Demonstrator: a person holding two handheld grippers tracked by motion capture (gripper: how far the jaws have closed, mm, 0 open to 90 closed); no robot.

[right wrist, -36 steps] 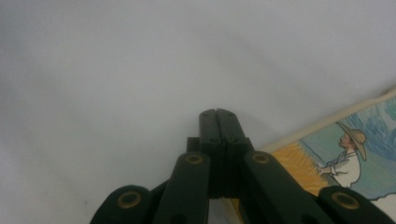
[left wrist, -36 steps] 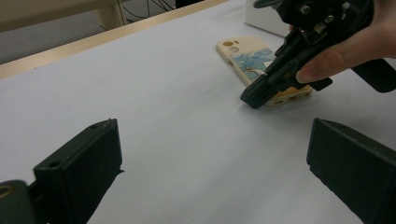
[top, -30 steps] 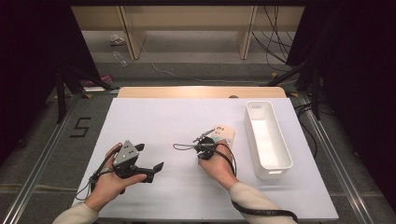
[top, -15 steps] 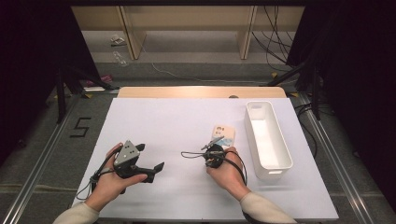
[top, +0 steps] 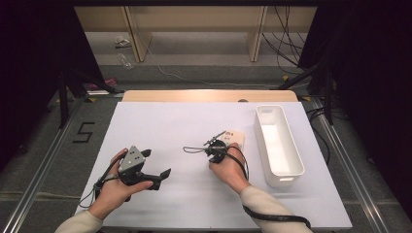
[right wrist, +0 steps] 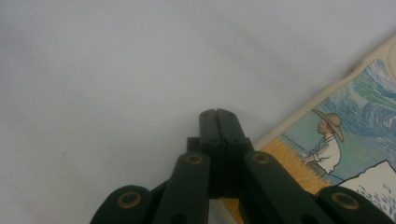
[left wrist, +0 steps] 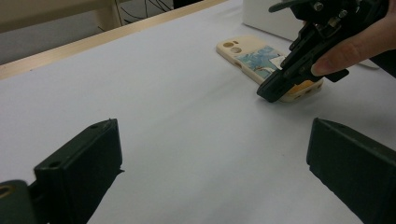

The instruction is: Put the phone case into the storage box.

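While the right tool (right wrist: 217,114), jaws shut on nothing, nudged its near edge, the phone case (left wrist: 261,60) lay flat toward the table's (top: 184,121) right edge, looking light, thin, slippery, best pinched across one long rim.

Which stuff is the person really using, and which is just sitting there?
In use: right claw, shut, its tip at the phone case's edge; phone case.

Just there: left claw, open and holding nothing; white bin; white table cover.
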